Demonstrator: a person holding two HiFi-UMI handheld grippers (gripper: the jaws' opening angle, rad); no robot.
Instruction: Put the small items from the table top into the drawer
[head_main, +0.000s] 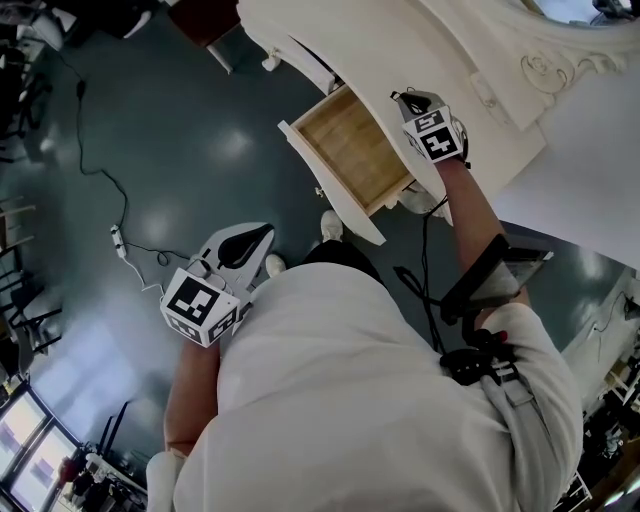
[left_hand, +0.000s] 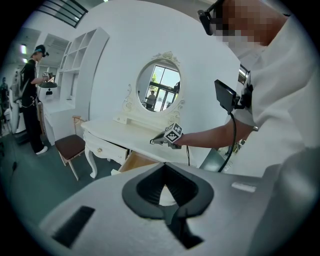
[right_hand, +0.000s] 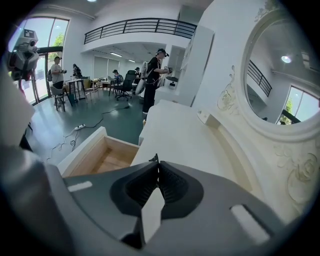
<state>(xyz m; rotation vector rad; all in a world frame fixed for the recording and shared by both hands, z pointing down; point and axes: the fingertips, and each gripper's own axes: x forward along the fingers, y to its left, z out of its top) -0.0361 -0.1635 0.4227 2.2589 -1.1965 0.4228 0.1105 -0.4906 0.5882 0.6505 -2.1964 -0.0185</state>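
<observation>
The white dressing table (head_main: 430, 60) has its wooden drawer (head_main: 345, 150) pulled open and bare inside. My right gripper (head_main: 400, 97) hovers over the table top's front edge, just right of the drawer. In the right gripper view its jaws (right_hand: 158, 162) are closed together, with a thin small dark item (right_hand: 155, 159) poking out at their tips above the table top (right_hand: 180, 135) beside the drawer (right_hand: 102, 160). My left gripper (head_main: 268, 232) hangs low by my body, away from the table, shut and with nothing in it (left_hand: 165, 167). From there I see the right gripper (left_hand: 155, 141) over the table.
An oval mirror (right_hand: 280, 75) stands at the table's back, with a small white block (right_hand: 205, 117) on the table top near it. A brown stool (left_hand: 70, 145) sits left of the table. A cable and power strip (head_main: 118, 240) lie on the floor. People (left_hand: 32, 95) stand in the background.
</observation>
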